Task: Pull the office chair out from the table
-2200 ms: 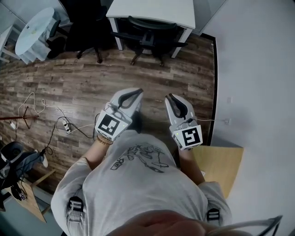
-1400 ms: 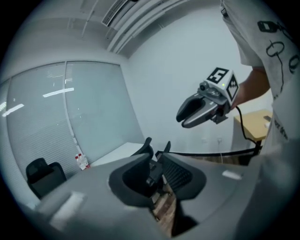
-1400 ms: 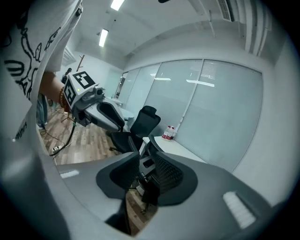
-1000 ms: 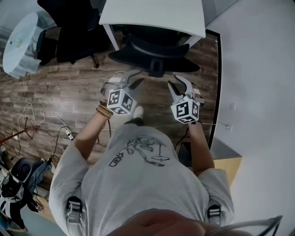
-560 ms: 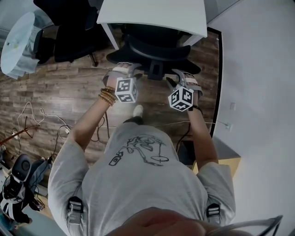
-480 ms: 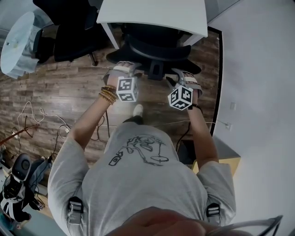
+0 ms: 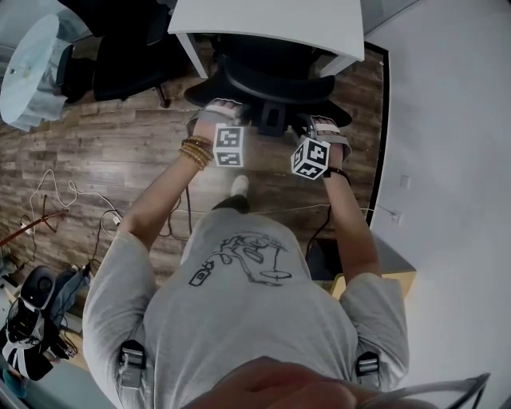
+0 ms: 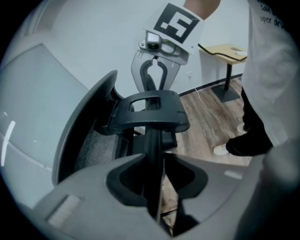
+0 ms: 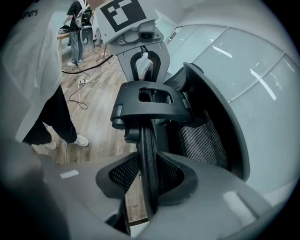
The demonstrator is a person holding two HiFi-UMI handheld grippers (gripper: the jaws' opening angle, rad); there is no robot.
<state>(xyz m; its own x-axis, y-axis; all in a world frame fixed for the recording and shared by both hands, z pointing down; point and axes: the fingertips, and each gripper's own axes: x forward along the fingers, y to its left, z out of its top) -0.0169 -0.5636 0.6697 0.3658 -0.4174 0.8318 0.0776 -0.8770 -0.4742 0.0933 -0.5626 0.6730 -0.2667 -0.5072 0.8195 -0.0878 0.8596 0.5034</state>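
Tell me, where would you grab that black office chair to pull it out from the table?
I'd take the backrest's top rim, from above and behind, either side of the centre bracket. The chair is tucked under the table, so only its back faces you, and that rim looks thin enough to pinch.

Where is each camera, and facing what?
Head view: on the person's head, steeply down onto the black mesh office chair at the white table; torso, arms show.
Left gripper view: on left gripper, along jaws just closed onto chair's back edge.
Right gripper view: on right gripper, same.
Both show the other gripper, person's legs.
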